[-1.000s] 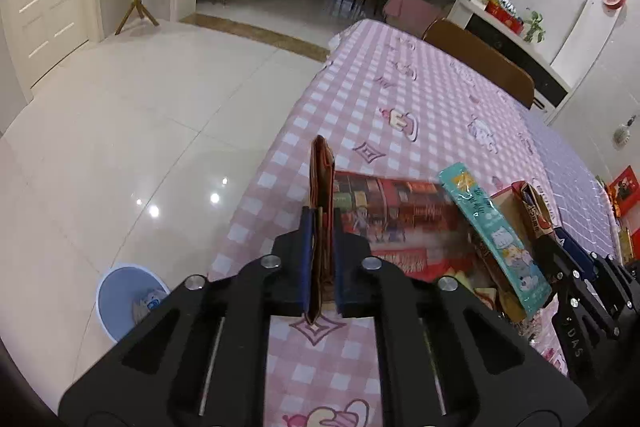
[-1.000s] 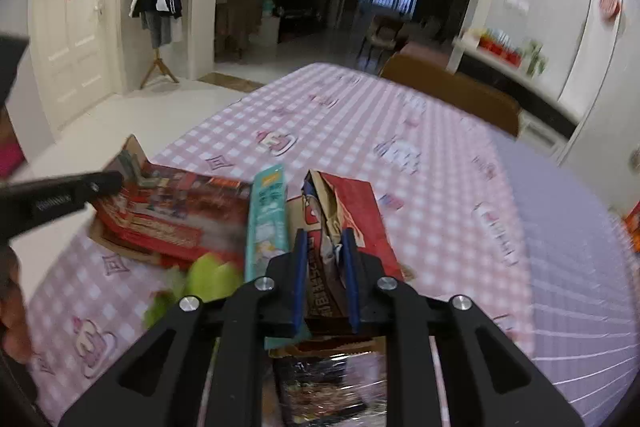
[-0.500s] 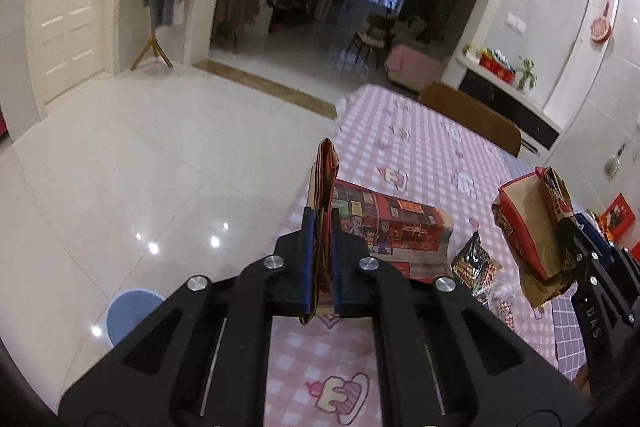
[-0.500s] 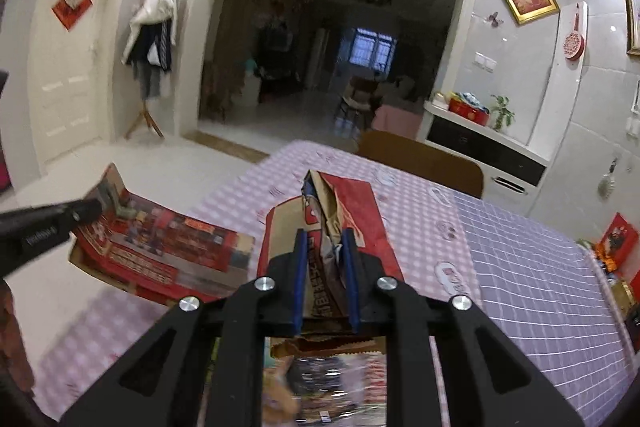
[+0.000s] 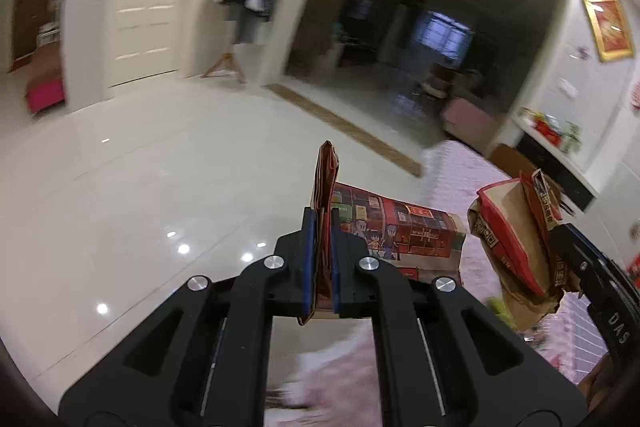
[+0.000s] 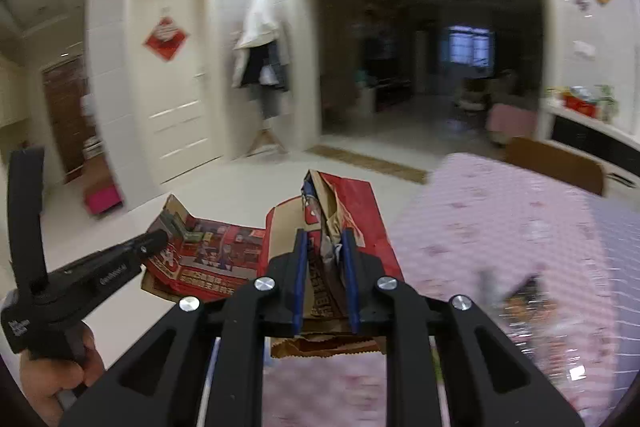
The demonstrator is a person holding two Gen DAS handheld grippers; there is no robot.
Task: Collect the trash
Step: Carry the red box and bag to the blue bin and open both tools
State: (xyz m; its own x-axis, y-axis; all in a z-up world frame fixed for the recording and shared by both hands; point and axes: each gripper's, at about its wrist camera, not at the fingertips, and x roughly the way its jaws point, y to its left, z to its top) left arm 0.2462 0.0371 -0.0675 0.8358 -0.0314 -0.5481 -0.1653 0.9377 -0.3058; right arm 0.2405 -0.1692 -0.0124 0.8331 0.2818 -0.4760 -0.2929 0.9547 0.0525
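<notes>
My left gripper (image 5: 323, 255) is shut on the edge of a flat red printed cardboard box (image 5: 394, 227) and holds it in the air over the floor beside the table; the box also shows in the right wrist view (image 6: 208, 259). My right gripper (image 6: 325, 267) is shut on a crumpled red and brown paper bag (image 6: 356, 211), held above the table's left edge. In the left wrist view that paper bag (image 5: 512, 239) hangs at the right, in the right gripper (image 5: 560, 239).
A table with a pink checked cloth (image 6: 500, 227) lies to the right, with a dark snack wrapper (image 6: 524, 303) on it. A brown chair (image 6: 556, 163) stands behind it. Glossy white floor (image 5: 140, 187) spreads to the left. A coat stand (image 6: 264, 75) is by the white door.
Both grippers have lifted their trash off the table and swung left, toward the open floor. The blue bin on the floor has dropped out of the left wrist view.
</notes>
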